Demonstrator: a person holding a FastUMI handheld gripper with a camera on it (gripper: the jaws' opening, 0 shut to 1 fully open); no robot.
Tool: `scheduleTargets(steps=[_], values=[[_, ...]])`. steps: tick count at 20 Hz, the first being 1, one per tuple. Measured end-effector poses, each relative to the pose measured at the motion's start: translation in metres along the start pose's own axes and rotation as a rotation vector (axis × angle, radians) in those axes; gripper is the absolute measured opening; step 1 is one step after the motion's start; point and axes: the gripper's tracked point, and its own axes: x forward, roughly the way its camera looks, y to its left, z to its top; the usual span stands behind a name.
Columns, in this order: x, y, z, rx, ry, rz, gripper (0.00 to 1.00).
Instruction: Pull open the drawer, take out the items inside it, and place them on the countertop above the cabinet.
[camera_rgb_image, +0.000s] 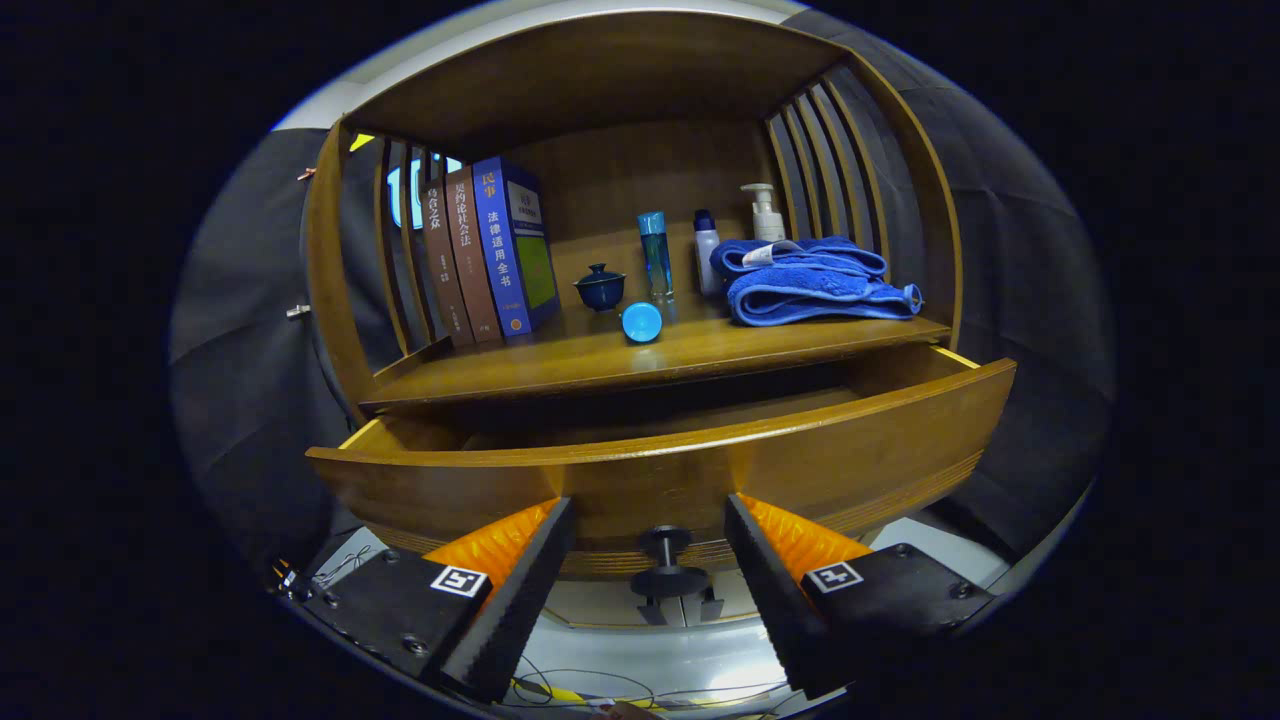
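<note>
— While the drawer (690, 470) stands pulled out beneath the tabletop (600, 365), where is the tool (650, 520)?
— Spread wide, its fingers (530, 560) flanking the drawer's knob (668, 560), gripping nothing.
— And above the drawer?
— Books (490, 250), a lidded cup (600, 287), bottles (657, 255), folded blue towels (810, 280).

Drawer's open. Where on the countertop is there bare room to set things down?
Bare wood runs along the countertop's front edge, and between the books and lidded cup. Crowded: bottles at the back, towel beside them. Gripper open, straddling the drawer knob.
</note>
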Motion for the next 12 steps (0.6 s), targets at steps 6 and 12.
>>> scheduleTargets(steps=[6, 12], values=[[0.031, 0.001, 0.01, 0.002, 0.0, -0.004, 1.0], [0.05, 0.004, 0.015, 0.015, 0.007, -0.011, 1.0]])
